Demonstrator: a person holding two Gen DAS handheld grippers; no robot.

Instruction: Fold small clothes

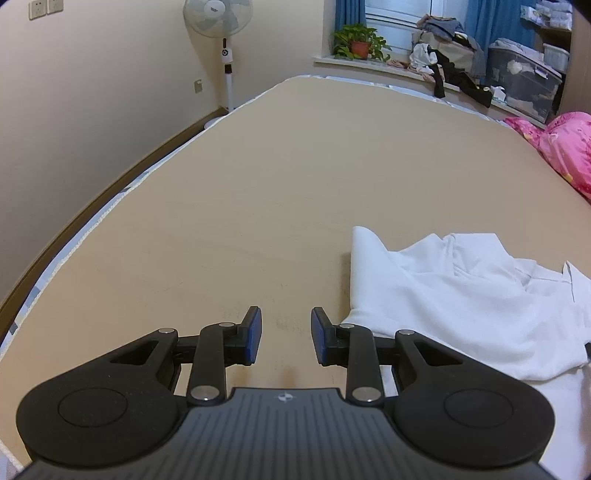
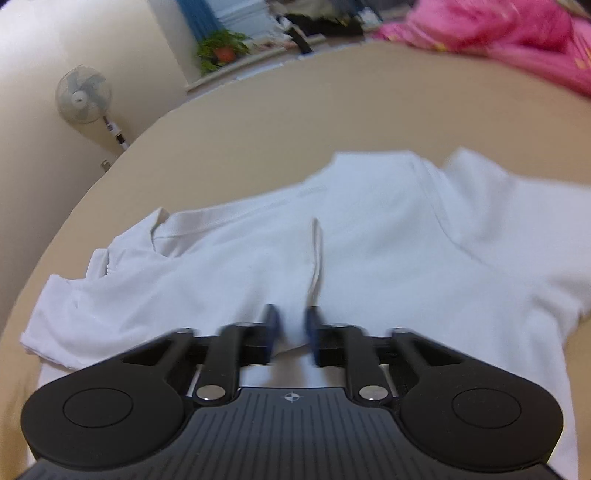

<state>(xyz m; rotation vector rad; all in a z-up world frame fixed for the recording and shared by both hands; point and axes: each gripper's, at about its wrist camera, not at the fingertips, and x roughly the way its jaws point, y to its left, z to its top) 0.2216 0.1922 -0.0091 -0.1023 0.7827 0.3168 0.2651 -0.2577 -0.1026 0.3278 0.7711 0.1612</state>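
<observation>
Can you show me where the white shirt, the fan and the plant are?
white shirt [image 2: 369,251]: right wrist view, middle of the cloth.
fan [image 1: 218,16]: left wrist view, its round head.
plant [image 1: 360,48]: left wrist view, its orange pot.

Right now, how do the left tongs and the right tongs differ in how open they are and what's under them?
The left tongs stand open with a clear gap and only the bare tan bed surface between the pads; the right tongs are nearly closed. The left tongs sit beside the white shirt, off its edge; the right tongs are over the shirt's middle, cloth showing between them. Both are black with blue pads.
</observation>
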